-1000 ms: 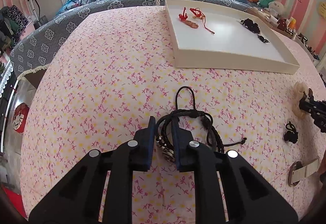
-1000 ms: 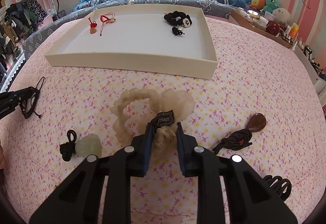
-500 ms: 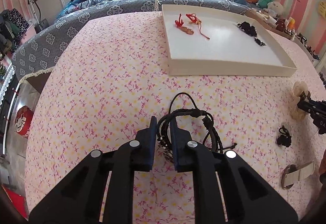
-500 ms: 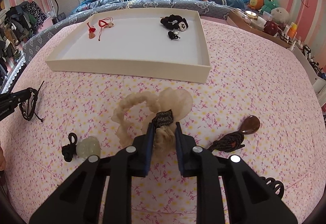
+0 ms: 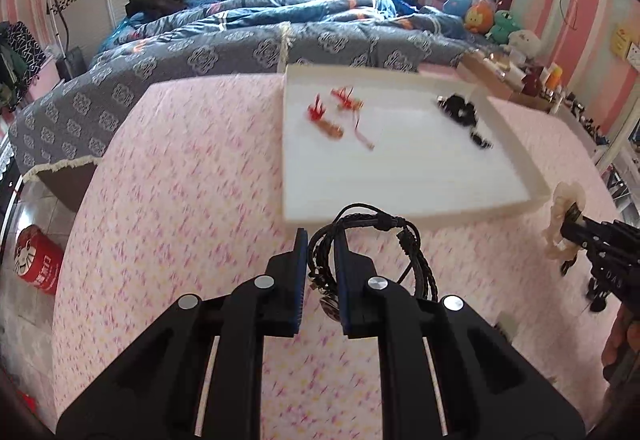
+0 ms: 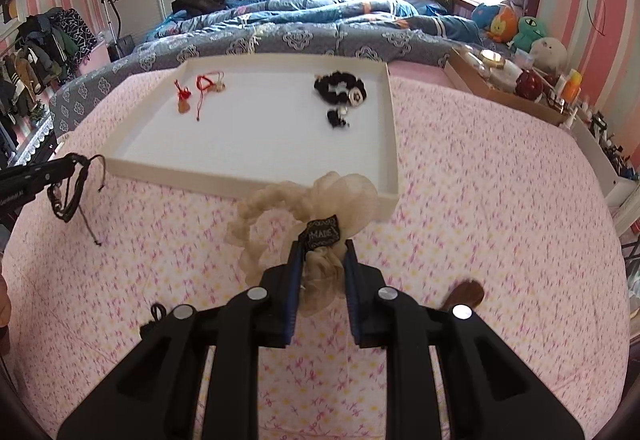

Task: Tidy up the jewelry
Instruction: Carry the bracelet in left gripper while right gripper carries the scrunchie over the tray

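Observation:
My left gripper (image 5: 321, 240) is shut on a black braided cord bracelet (image 5: 374, 230) and holds it in the air just in front of the white tray (image 5: 400, 214). It also shows in the right wrist view (image 6: 68, 188). My right gripper (image 6: 322, 252) is shut on a cream fabric scrunchie (image 6: 304, 200), lifted near the tray's front right corner (image 6: 390, 200). In the tray lie red cord charms (image 6: 200, 88) at the back left and a black scrunchie with small black pieces (image 6: 340, 92) at the back right.
The tray sits on a pink floral cloth (image 6: 480, 200). A brown pendant (image 6: 466, 290) and a black cord piece (image 6: 158, 310) lie on the cloth beside my right gripper. A bed with a blue quilt (image 6: 320, 24) lies behind. A shelf of bottles (image 6: 540, 88) stands at right.
Both grippers have lifted their items off the cloth and moved toward the tray. The tray's front edge is now close to both sets of fingers.

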Tool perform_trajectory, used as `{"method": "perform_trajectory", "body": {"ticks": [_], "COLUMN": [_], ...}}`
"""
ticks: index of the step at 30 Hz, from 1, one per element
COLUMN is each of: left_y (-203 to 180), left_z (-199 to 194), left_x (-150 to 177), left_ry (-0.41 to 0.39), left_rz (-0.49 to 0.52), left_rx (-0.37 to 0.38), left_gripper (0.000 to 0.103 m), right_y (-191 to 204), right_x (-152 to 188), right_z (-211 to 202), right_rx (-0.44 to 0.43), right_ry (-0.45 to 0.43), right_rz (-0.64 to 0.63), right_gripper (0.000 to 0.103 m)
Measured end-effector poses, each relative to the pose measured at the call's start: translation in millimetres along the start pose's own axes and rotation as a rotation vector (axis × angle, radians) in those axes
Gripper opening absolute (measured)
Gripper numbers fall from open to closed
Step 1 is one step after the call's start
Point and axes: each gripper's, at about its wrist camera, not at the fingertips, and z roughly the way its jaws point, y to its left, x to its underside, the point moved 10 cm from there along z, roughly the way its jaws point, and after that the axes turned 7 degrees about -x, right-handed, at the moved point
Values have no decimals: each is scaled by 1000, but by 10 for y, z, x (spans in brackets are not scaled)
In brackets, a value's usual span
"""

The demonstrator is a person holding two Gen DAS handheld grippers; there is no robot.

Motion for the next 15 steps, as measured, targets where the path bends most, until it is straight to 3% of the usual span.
{"method": "perform_trajectory", "body": {"ticks": [6, 15], "left_y": [-62, -169], "left_z": [119, 710], "left_x": [-444, -967], "left_ry": [6, 52], "left_rz": [-30, -44], "left_rx": [24, 2], "left_gripper": [11, 11], "right_y": [-62, -260], "right_x": [-378, -878], "right_z": [40, 530], "right_rx": [-16, -26], "right_ry": [-21, 19], "right_rz": [-11, 11], "right_gripper": [20, 20]}}
